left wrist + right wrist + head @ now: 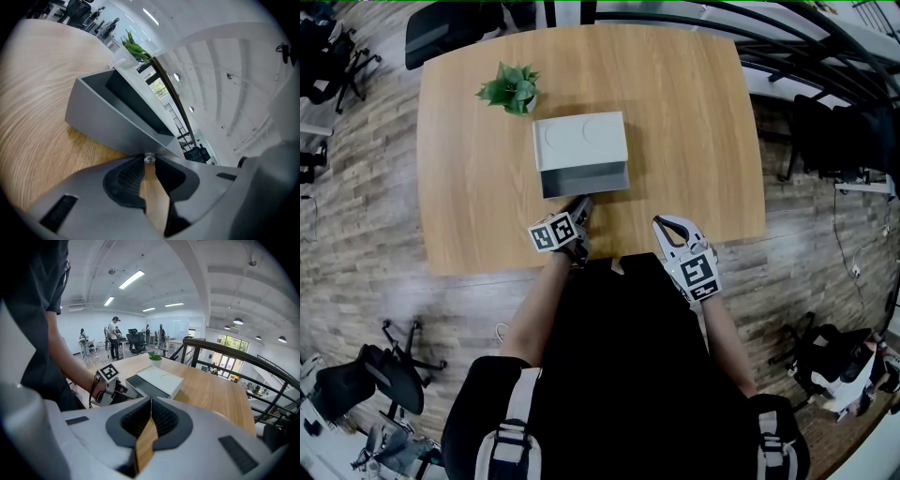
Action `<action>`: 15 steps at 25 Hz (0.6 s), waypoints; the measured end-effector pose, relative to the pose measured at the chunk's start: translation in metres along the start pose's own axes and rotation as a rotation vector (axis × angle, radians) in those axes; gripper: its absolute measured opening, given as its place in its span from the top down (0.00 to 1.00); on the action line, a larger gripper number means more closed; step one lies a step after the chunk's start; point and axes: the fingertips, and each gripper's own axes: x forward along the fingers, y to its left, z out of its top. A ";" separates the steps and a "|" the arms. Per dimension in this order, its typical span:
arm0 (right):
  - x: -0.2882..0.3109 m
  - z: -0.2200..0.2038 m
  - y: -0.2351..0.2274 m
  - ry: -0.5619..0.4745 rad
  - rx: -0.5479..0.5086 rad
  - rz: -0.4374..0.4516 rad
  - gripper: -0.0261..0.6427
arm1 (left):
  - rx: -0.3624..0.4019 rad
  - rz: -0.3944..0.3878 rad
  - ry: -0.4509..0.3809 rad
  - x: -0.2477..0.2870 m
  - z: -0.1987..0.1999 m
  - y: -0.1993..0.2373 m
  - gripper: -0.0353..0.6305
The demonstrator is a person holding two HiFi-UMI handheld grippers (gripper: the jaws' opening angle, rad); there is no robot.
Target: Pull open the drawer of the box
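A box with a white top [580, 141] stands mid-table, and its grey drawer [584, 177] is slid out toward me, showing an empty inside [131, 105]. My left gripper [581, 208] is at the drawer's front, its jaws shut on the small clear knob [149, 158]. My right gripper [666, 225] hovers over the table's near edge to the right of the box, shut with nothing in it. From the right gripper view [150, 401] I see the box [159, 378] and the left gripper [126, 389] at the drawer.
A small potted green plant [512, 88] stands at the back left of the wooden table [694, 122], just behind the box. Office chairs [394, 375] stand on the floor around the table, and a dark railing [225, 355] runs at the right.
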 end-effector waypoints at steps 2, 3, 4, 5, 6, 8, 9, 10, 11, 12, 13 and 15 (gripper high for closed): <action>0.000 -0.001 0.001 0.001 0.001 0.001 0.92 | 0.001 0.002 0.003 0.000 -0.002 0.002 0.82; 0.000 -0.001 0.002 0.002 0.003 0.001 0.92 | 0.003 0.004 0.006 -0.001 -0.003 0.003 0.82; 0.001 -0.001 0.003 0.001 0.004 0.003 0.92 | 0.004 0.005 0.007 -0.002 -0.003 0.003 0.82; 0.001 -0.001 0.003 0.001 0.005 0.004 0.92 | 0.003 0.005 0.010 -0.002 -0.003 0.003 0.82; 0.002 -0.001 0.003 0.000 0.004 0.006 0.92 | 0.002 0.003 0.013 -0.003 -0.004 0.002 0.82; 0.002 -0.001 0.004 0.000 0.003 0.008 0.92 | 0.004 0.005 0.018 -0.002 -0.006 0.002 0.82; 0.002 -0.001 0.004 0.000 0.003 0.010 0.92 | 0.007 0.007 0.020 -0.002 -0.008 0.003 0.82; 0.002 -0.001 0.005 -0.001 0.004 0.011 0.92 | 0.009 0.009 0.021 -0.003 -0.009 0.004 0.82; 0.003 -0.001 0.006 -0.001 0.003 0.013 0.92 | 0.009 0.007 0.022 -0.003 -0.010 0.004 0.82; 0.003 -0.001 0.006 -0.001 0.001 0.014 0.92 | 0.006 0.000 0.022 -0.003 -0.010 0.003 0.82; 0.003 -0.001 0.007 -0.001 0.000 0.016 0.92 | 0.003 -0.006 0.023 -0.003 -0.010 0.002 0.82; 0.004 -0.001 0.008 -0.001 -0.001 0.019 0.92 | -0.002 -0.011 0.027 -0.005 -0.009 -0.002 0.82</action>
